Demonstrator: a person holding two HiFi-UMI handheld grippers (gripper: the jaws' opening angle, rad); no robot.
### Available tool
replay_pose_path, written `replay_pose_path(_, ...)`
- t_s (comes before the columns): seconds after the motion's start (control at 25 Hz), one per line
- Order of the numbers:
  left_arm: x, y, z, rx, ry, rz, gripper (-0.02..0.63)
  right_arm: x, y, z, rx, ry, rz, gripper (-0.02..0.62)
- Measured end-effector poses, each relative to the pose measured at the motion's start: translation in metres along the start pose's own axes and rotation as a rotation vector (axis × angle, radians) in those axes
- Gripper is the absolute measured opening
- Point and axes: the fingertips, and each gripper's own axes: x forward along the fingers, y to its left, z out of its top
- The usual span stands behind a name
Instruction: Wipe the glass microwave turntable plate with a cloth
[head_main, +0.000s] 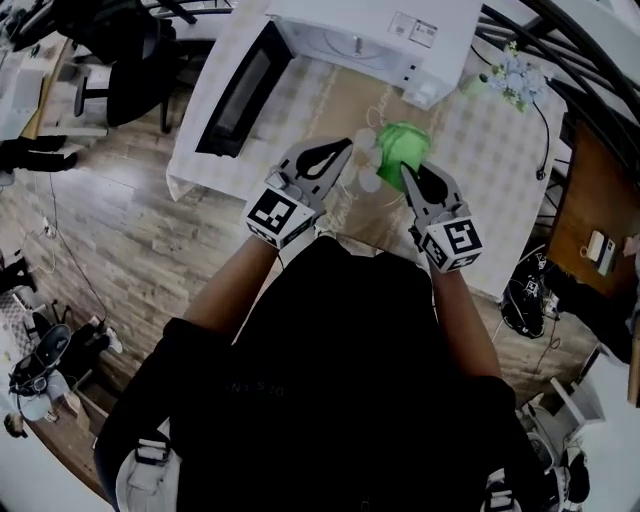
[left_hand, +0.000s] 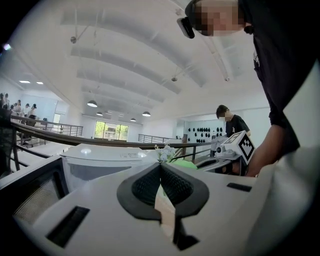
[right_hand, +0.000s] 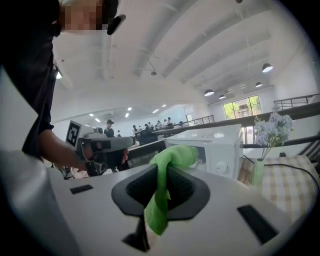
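Head view: the glass plate (head_main: 367, 160) is held up, with the green cloth (head_main: 404, 146) against it. Left gripper view: the left gripper (left_hand: 161, 167) is closed on a thin edge, likely the plate's rim, to steady it. Right gripper view: the right gripper (right_hand: 167, 169) pinches the cloth, ready for wiping.

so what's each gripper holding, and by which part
Right gripper pinches the green cloth mid-fold, ends hanging free. Left gripper appears shut on the glass plate at its rim.

No lettering is legible here. The two stickers (head_main: 413, 29) atop the white microwave (head_main: 345, 42) are too small to read, print on the person's dark shirt (head_main: 255, 388) is too faint, and the left gripper (head_main: 345, 148) and right gripper (head_main: 404, 172) carry only black-and-white square patterns.
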Motion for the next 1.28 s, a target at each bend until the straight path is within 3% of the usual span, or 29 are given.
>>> replay_pose_path(0.4,0.024,0.027,-0.046,-0.014,0.05,-0.122,0.02,0.071,-0.029,-0.079,0.048,0.14,-0.125,0.054)
replay_pose_path(1.0,0.039,0.037,-0.072,-0.049,0.114,-0.157,0.021,0.145,-0.069,-0.193,0.087,0.451,-0.225,0.058)
replay_pose_path(1.28,0.029,0.038,-0.081,-0.062,0.138,-0.15,0.021,0.157,-0.082,-0.21,0.014,0.558,-0.264,0.058)
